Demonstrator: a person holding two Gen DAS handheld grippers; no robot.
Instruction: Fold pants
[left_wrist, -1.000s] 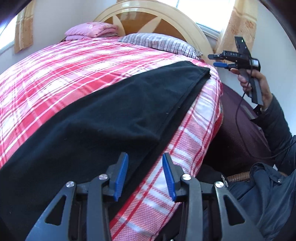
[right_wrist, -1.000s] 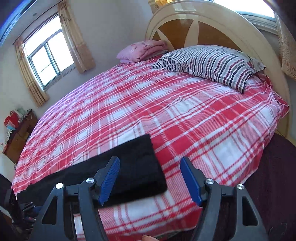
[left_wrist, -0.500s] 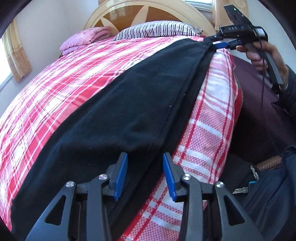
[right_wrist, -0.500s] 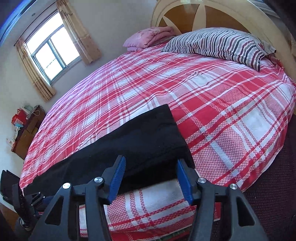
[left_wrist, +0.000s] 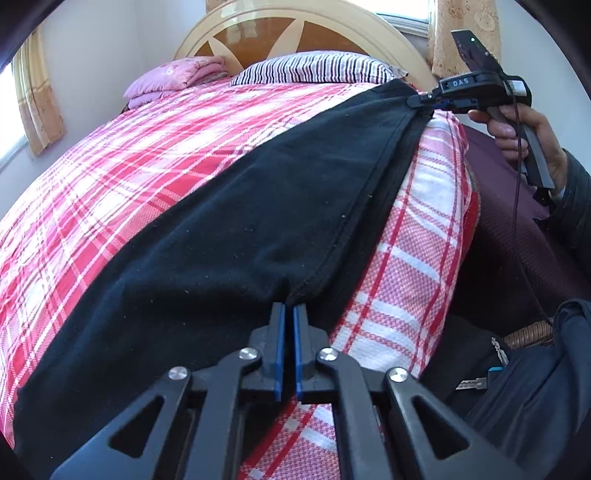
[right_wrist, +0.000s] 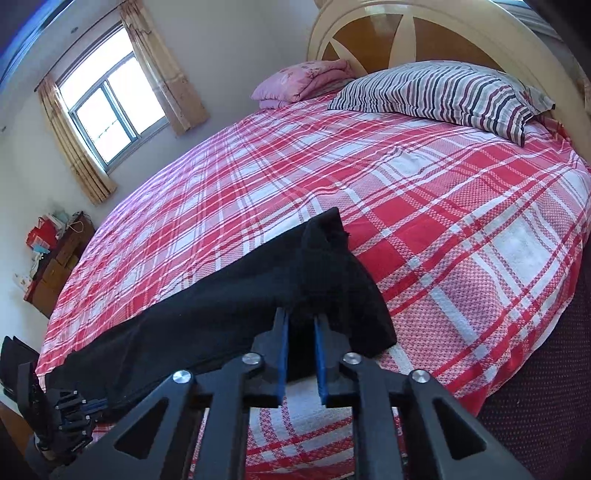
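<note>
Black pants are lying stretched along the near edge of the bed, on the red plaid sheet. Biggest risk I see: both grips are just thin pinches of fabric at the edge, so a quick lift could let one layer slip out and the fold goes crooked. Left claw is nearly fully clamped on the near hem. Right claw is closed down to a narrow gap, bunching up the far end of the pants.

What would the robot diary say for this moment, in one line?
left gripper: shut on black pants | right gripper: shut on other end | pants: flat along bed edge | fold: not started
</note>
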